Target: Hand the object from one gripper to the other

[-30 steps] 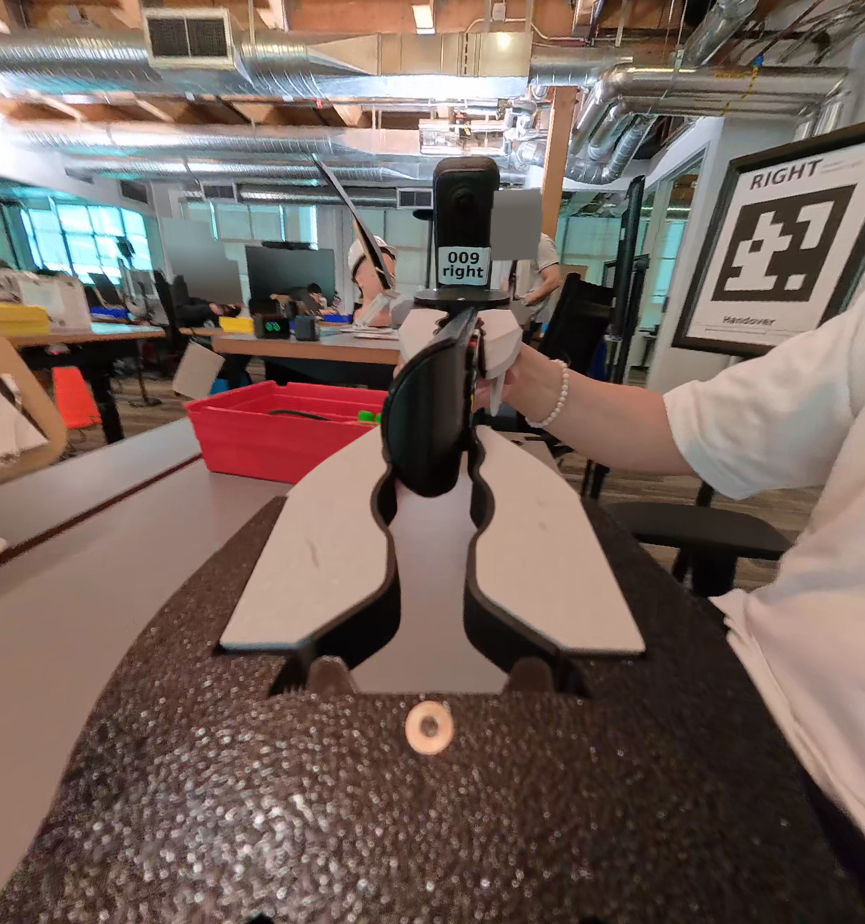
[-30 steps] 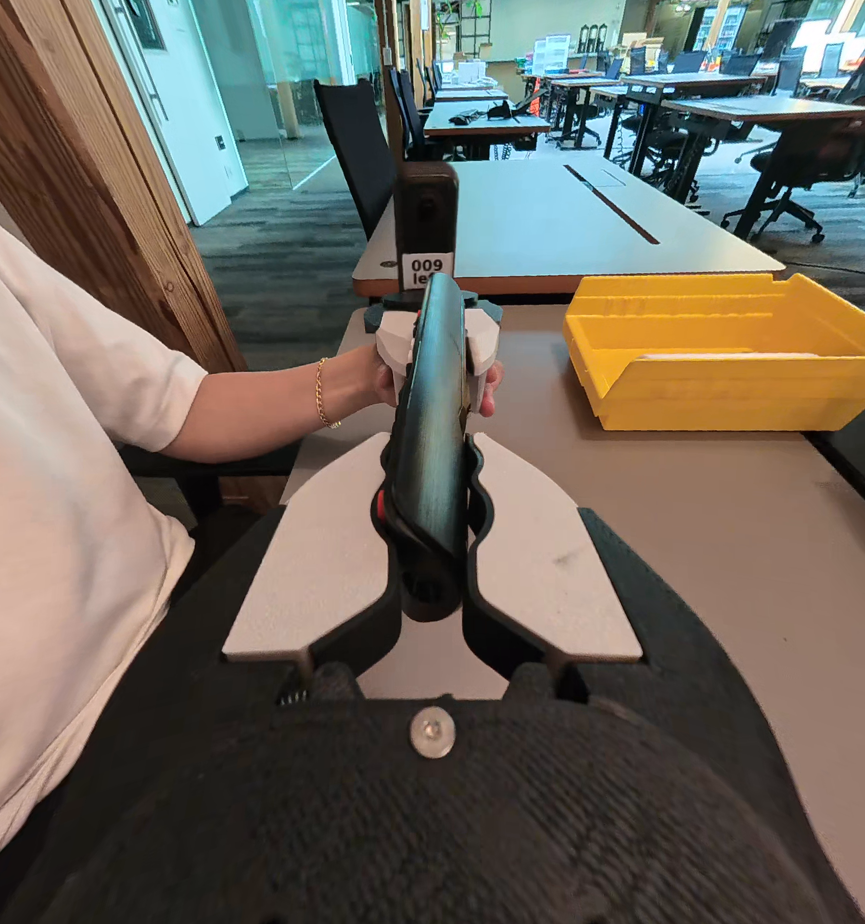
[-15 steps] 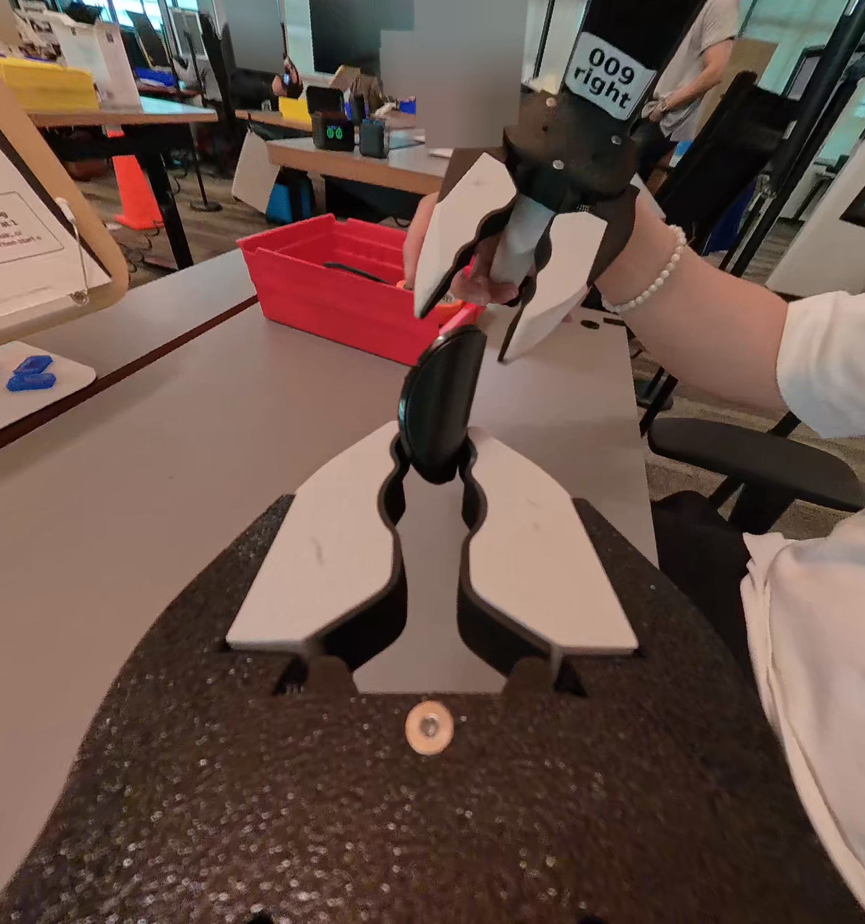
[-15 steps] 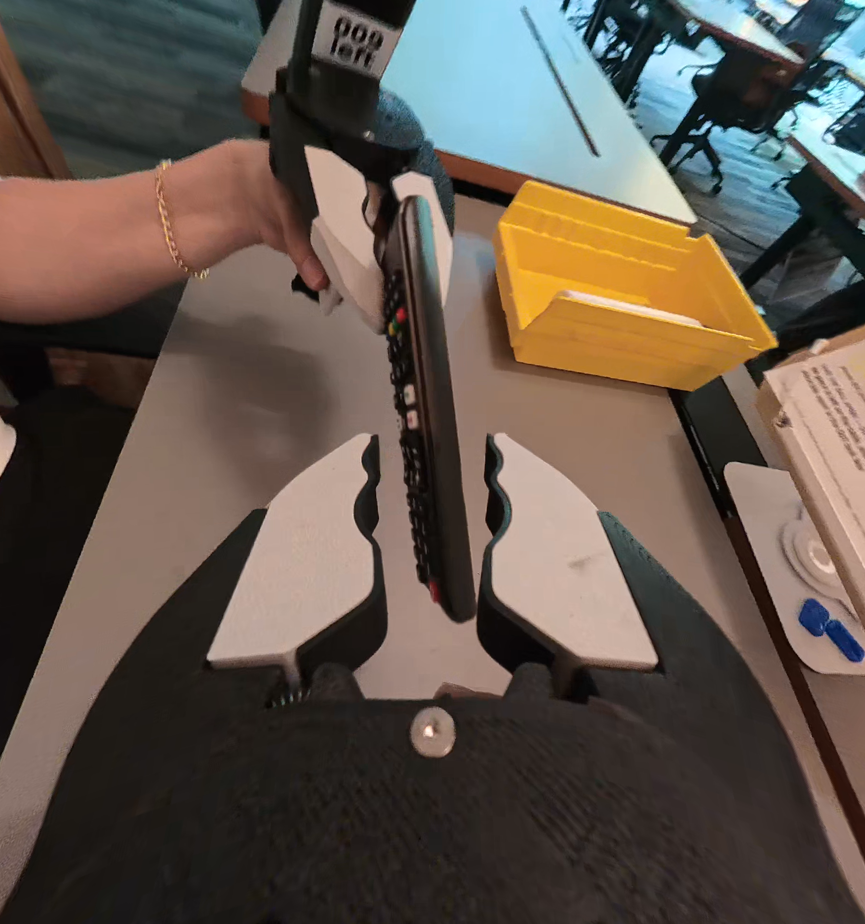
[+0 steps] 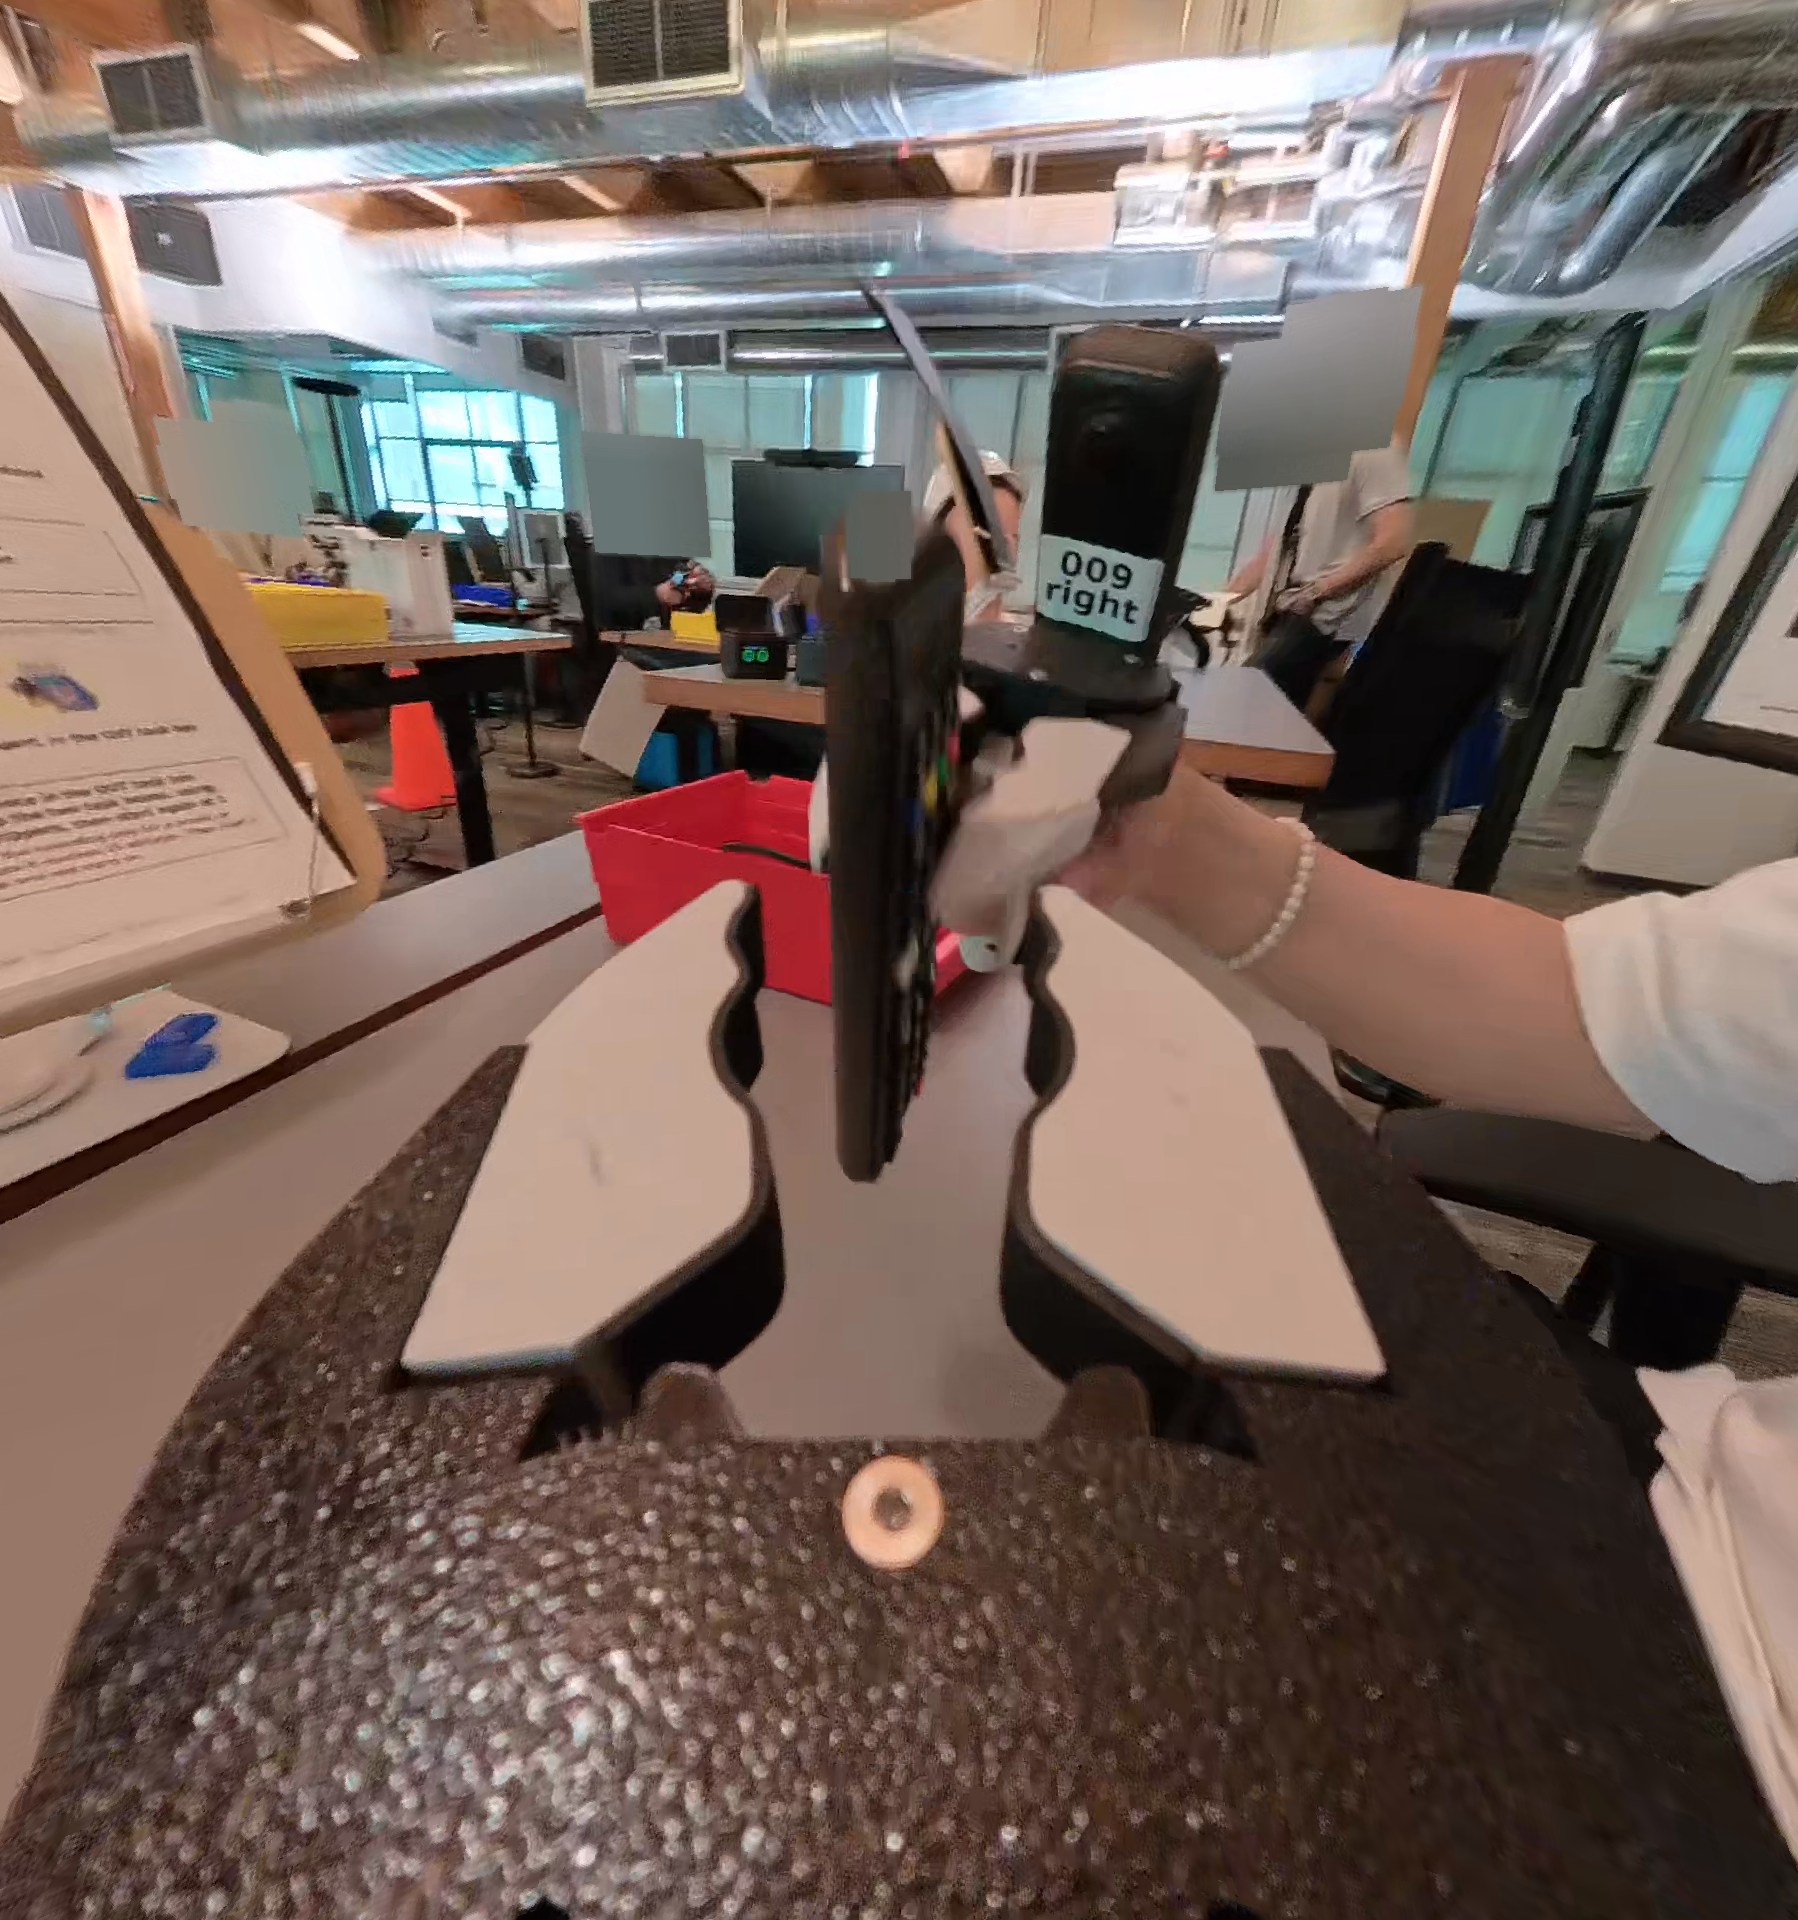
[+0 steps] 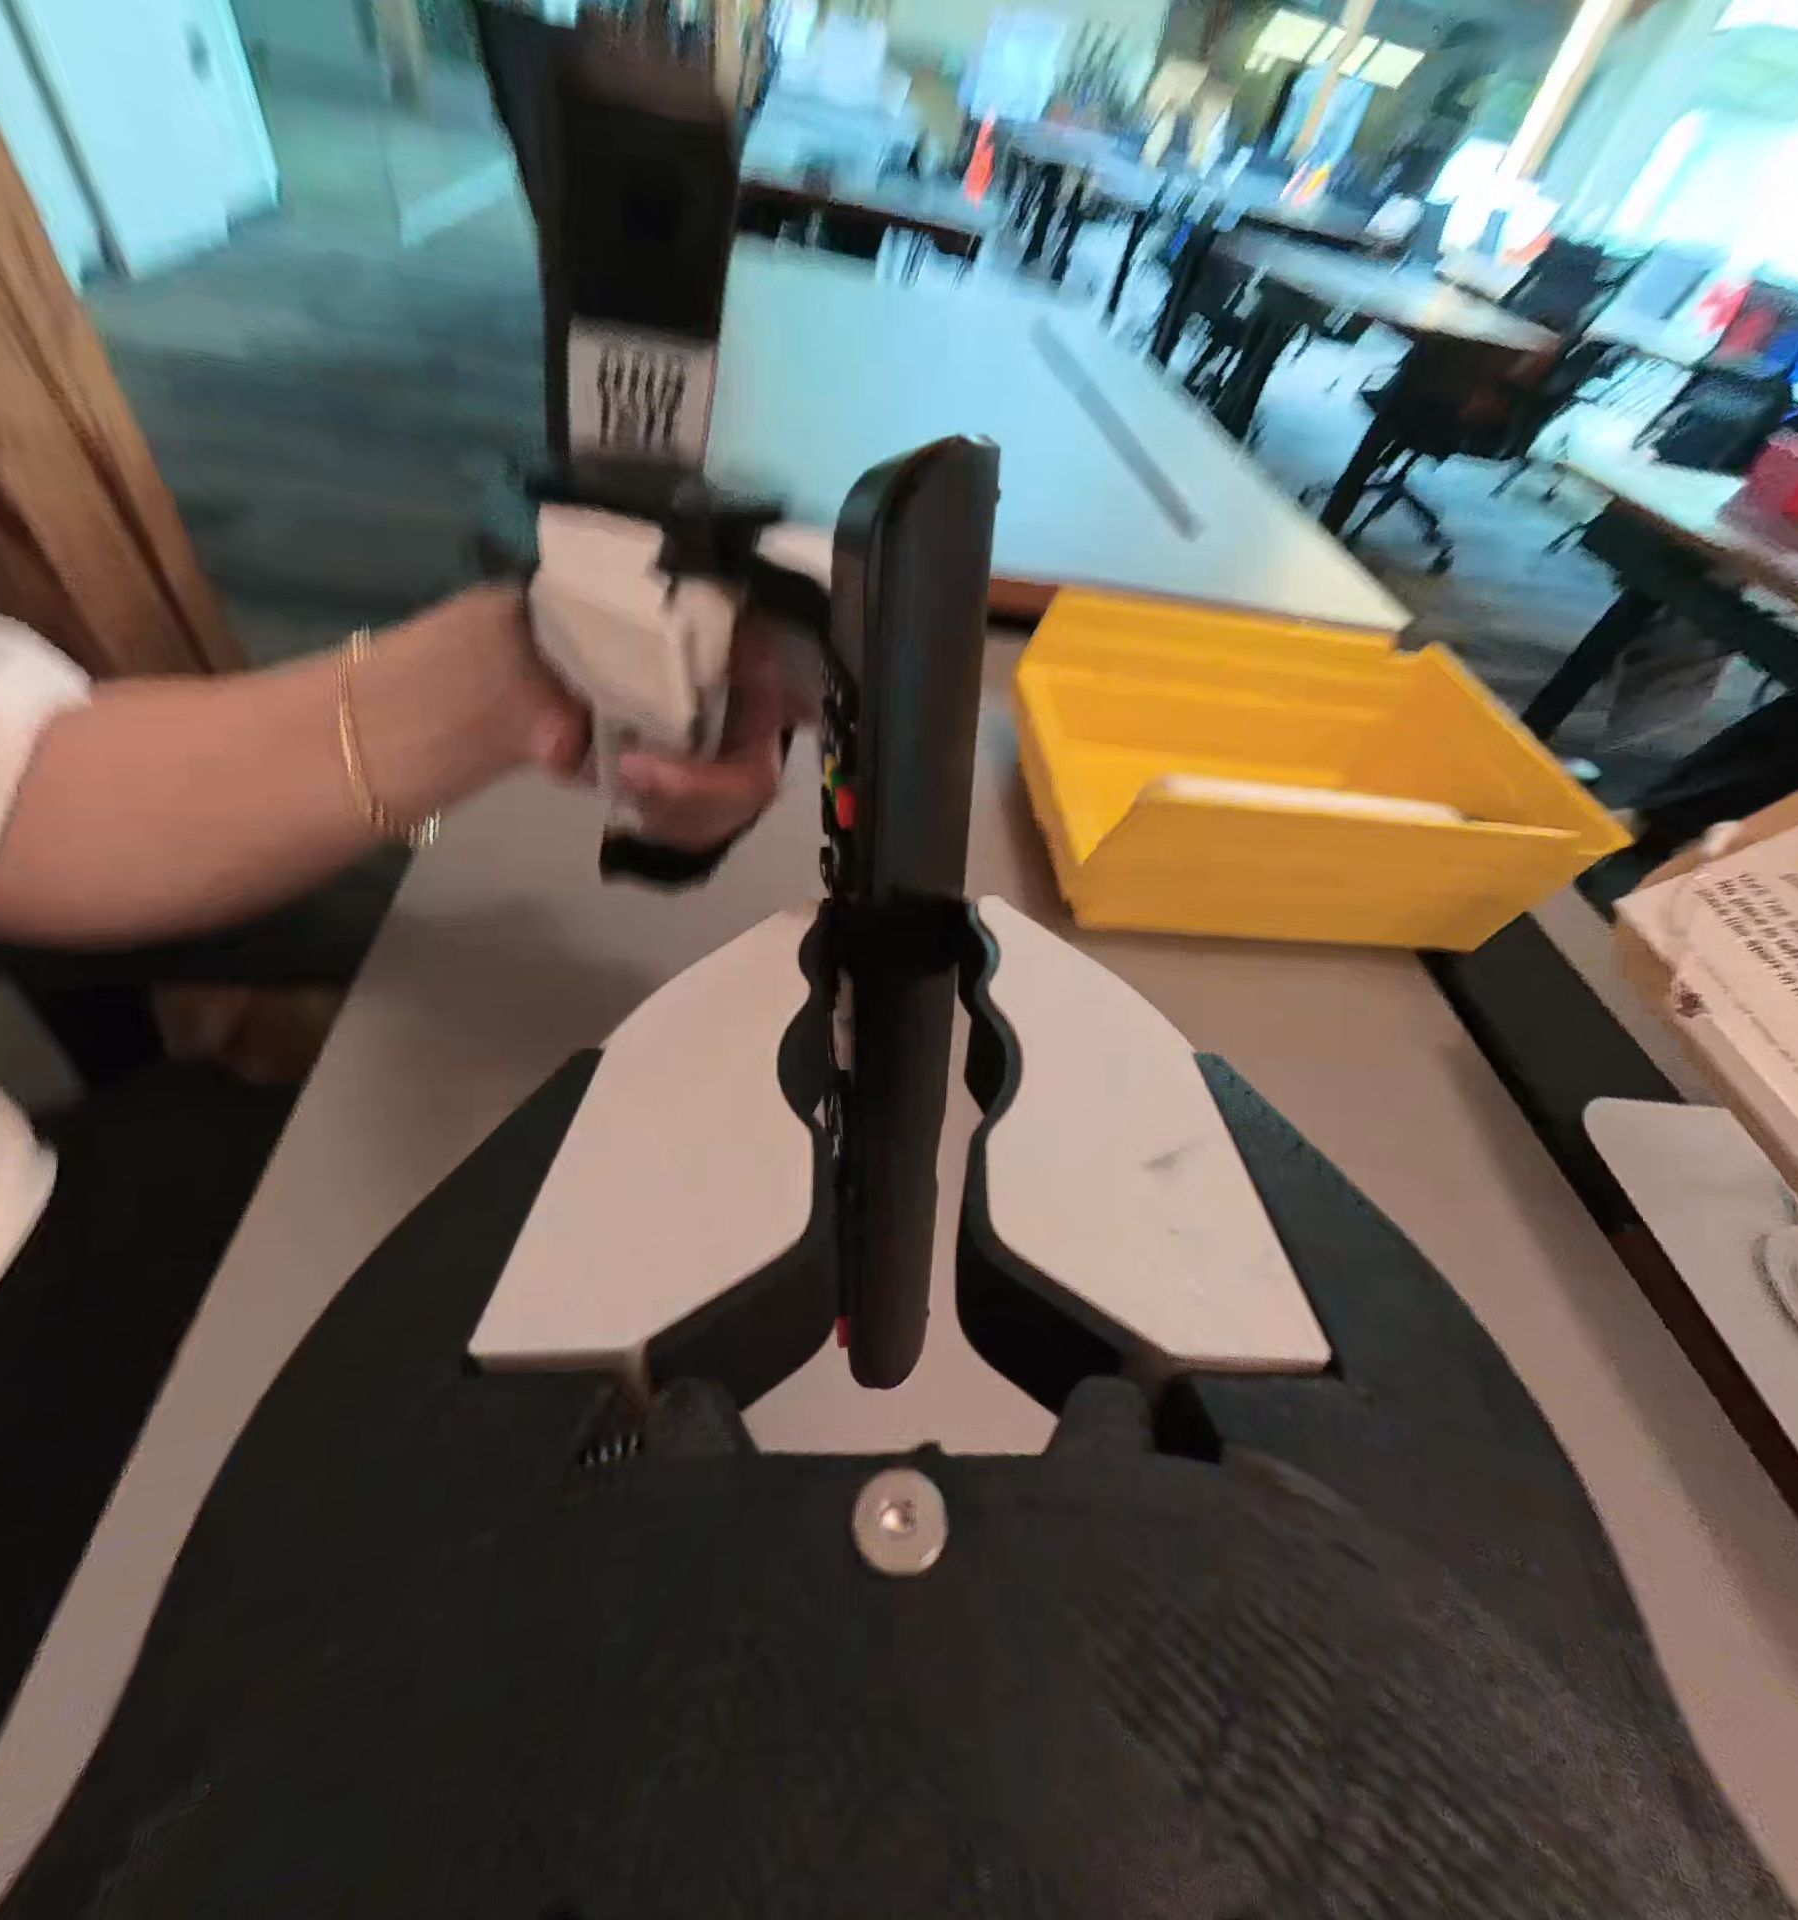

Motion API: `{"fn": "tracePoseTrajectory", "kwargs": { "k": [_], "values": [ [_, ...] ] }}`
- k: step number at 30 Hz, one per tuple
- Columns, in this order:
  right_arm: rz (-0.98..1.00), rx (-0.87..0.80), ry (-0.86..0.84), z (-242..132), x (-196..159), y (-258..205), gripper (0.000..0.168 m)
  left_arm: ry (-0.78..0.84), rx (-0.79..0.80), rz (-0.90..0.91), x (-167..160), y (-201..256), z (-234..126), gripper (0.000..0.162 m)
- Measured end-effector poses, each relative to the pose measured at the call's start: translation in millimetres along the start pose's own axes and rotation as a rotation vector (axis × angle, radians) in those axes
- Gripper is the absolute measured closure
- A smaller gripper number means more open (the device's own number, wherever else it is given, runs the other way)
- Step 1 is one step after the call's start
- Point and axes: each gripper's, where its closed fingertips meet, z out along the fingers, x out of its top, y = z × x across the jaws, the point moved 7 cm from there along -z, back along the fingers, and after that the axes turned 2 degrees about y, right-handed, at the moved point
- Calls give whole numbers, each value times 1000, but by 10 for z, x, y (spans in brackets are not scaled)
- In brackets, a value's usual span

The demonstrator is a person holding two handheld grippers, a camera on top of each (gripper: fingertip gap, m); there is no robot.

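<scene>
Black and slim, the remote [image 6: 910, 904] stands on edge, gripped low down by the right gripper [image 6: 895, 935], whose jaws are pinched on its two flat sides; its coloured buttons face the left side of that view and its upper end rises clear above the fingertips. In the left wrist view the remote [image 5: 890, 831] hangs upright between the fingers of the left gripper [image 5: 890, 925], whose jaws are spread wide, with a clear gap on either side and no contact. The right gripper [image 5: 936, 842] shows there behind the remote, held in a hand [image 5: 1134, 862] with a bead bracelet at the wrist. From the right wrist view the left gripper [image 6: 666, 665] is blurred, off to the left of the remote, in a hand [image 6: 604, 748] with a thin gold bracelet. Below lies the grey tabletop [image 6: 1342, 1060]. A yellow bin [image 6: 1290, 790] sits on it to the right in the right wrist view, and a red bin [image 5: 708, 862] sits beyond the fingers in the left wrist view. A clipboard with a printed sheet [image 5: 74, 727] leans at the left edge of that view.
</scene>
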Motion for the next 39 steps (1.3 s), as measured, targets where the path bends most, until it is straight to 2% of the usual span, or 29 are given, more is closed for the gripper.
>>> {"fn": "tracePoseTrajectory", "kwargs": {
  "k": [4, 8, 12, 14, 17, 19, 21, 30, 31, 34, 35, 39],
  "values": [
    [157, -80, 336, -132, 207, 124, 147, -18, -10, -7, -233, -116, 46, 102],
    [258, -115, 609, -178, 340, 144, 146, 228, -61, -112, -338, -49, 278, 101],
    [360, -84, 793, -134, 334, 117, 146, 529, -52, -302, -363, -2, 378, 111],
    [409, -104, 841, -83, 285, 99, 146, 642, -28, -339, -371, 12, 359, 120],
    [443, -87, 874, 1, 228, 58, 146, 663, -21, -321, -373, 63, 378, 120],
    [457, -75, 857, 63, 197, 27, 146, 665, -25, -309, -352, 71, 366, 124],
    [459, -77, 839, 113, 176, -8, 146, 694, -11, -301, -332, 37, 307, 134],
    [476, -77, 728, 53, 107, 56, 144, 535, -76, -319, -303, -67, 236, 138],
    [441, -93, 691, 13, 102, 68, 143, 499, -86, -317, -294, -82, 224, 138],
    [327, -186, 553, -201, 87, 163, 121, 358, -138, -334, -263, -141, 177, 138],
    [290, -193, 499, -285, 88, 188, 118, 296, -134, -334, -261, -171, 152, 138],
    [155, -124, 207, -462, 70, 173, 109, 33, -130, -241, -306, -224, 32, 138]
  ]
}}
